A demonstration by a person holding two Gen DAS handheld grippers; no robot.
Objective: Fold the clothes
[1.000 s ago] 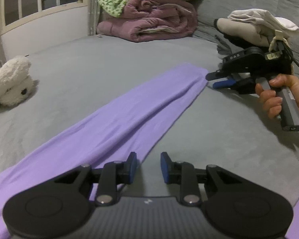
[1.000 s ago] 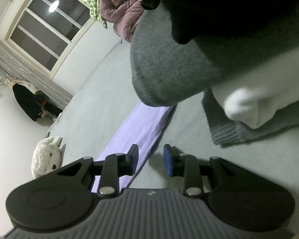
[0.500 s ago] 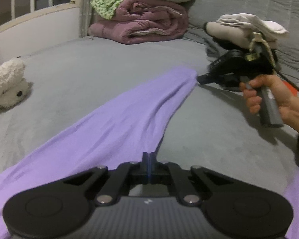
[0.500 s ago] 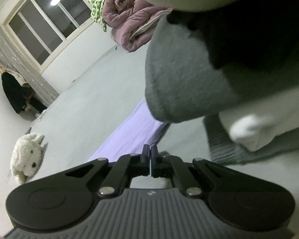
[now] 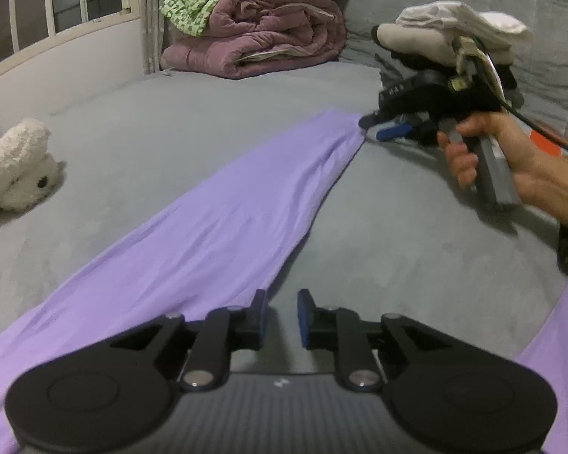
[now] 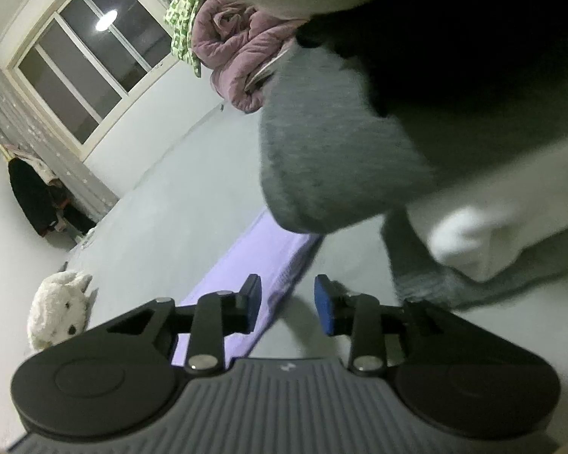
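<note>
left tool (image 5: 280, 316) tilted down, opening, empty | right tool (image 6: 287, 304) opening, empty, over purple garment (image 6: 246, 265) edge

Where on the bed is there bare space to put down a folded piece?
Widest bare patch: grey bedspread between the purple garment, the plush toy and the folded quilts. A smaller bare strip lies right of the garment, before the right gripper, whose fingers are opening, empty. Crowded: the clothes pile behind that gripper.
</note>
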